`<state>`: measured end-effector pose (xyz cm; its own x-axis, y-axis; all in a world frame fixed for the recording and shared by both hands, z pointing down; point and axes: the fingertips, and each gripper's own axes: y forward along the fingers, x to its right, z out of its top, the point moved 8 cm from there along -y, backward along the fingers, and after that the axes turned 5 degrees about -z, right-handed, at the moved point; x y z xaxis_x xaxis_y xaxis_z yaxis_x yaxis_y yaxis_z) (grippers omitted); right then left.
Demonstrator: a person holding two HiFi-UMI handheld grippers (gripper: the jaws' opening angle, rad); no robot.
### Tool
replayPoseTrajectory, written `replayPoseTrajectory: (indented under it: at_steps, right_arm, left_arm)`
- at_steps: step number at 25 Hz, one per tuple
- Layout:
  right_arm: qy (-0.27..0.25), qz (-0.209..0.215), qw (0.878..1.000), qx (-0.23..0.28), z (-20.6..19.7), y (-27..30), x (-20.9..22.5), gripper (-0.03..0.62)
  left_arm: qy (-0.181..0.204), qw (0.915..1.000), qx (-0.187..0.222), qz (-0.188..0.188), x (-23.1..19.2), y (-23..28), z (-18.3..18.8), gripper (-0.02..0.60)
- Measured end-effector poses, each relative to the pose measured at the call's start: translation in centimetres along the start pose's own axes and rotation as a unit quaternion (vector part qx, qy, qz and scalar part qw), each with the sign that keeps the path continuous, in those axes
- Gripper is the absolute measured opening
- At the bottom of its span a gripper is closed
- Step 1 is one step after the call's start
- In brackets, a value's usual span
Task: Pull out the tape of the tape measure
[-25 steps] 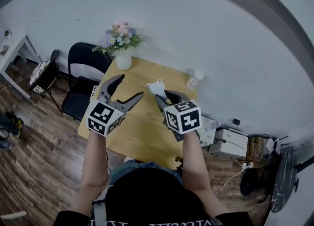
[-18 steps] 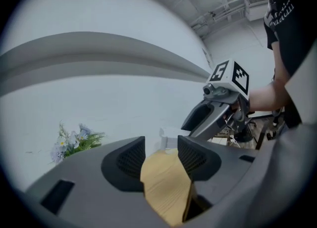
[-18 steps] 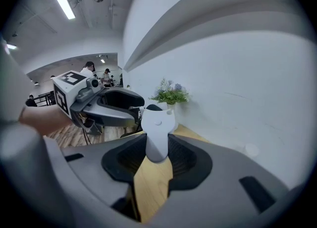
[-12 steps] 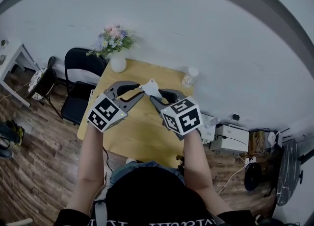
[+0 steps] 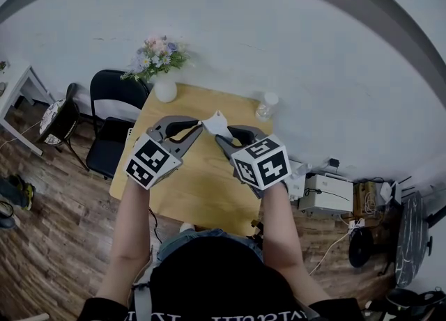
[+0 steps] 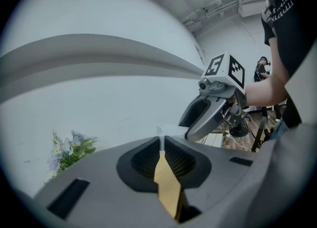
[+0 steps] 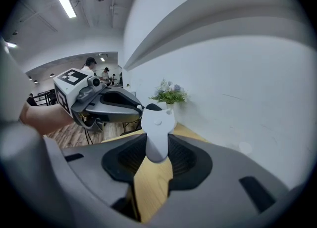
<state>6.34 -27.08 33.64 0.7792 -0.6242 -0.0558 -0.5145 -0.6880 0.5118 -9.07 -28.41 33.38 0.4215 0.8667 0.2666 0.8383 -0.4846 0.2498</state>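
Observation:
A small white tape measure [image 5: 217, 124] hangs above the wooden table [image 5: 202, 184], and my right gripper [image 5: 225, 136] is shut on its body [image 7: 157, 132]. My left gripper [image 5: 197, 127] comes in from the left. Its jaws have just been closing and now pinch the thin white tape end [image 6: 160, 142] that sticks out of the case. In the left gripper view the right gripper [image 6: 194, 132] shows close ahead, beside the white case [image 6: 172, 130]. In the right gripper view the left gripper [image 7: 140, 107] touches the case's upper left corner.
A white vase of flowers [image 5: 164, 70] stands at the table's far left corner and a clear jar [image 5: 264, 107] at its far right. A black chair [image 5: 115, 107] is left of the table. White boxes and cables [image 5: 326, 196] lie on the floor to the right.
My left gripper moved right to the tape measure and its jaws went from wide open to closed on the tape end. The right gripper kept its hold.

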Motion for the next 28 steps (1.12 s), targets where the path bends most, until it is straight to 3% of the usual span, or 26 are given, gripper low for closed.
replayPoseTrajectory:
  at_steps: [7, 12, 15, 20, 28]
  right_arm:
    - [0.021, -0.015, 1.0, 0.001, -0.3, -0.5, -0.1, 0.144]
    - [0.05, -0.076, 0.996, -0.016, -1.0, -0.8, 1.4, 0.144]
    - [0.081, -0.109, 0.991, -0.018, -1.8, -1.8, 2.9, 0.144]
    - [0.114, -0.147, 0.982, -0.015, -2.6, -3.1, 5.0, 0.144]
    - [0.105, -0.141, 0.984, -0.017, -2.1, -2.5, 4.1, 0.144]
  left_arm:
    - [-0.02, 0.999, 0.001, 0.04, -0.1, -1.4, -0.4, 0.04]
    - [-0.034, 0.9948, -0.018, 0.095, -0.9, -2.9, -1.4, 0.04]
    - [-0.057, 0.987, -0.022, 0.149, -2.0, -5.2, -2.3, 0.041]
    - [-0.081, 0.9641, -0.025, 0.252, -4.5, -9.5, -3.7, 0.04]
    - [-0.084, 0.9523, -0.035, 0.291, -5.7, -11.2, -4.2, 0.041]
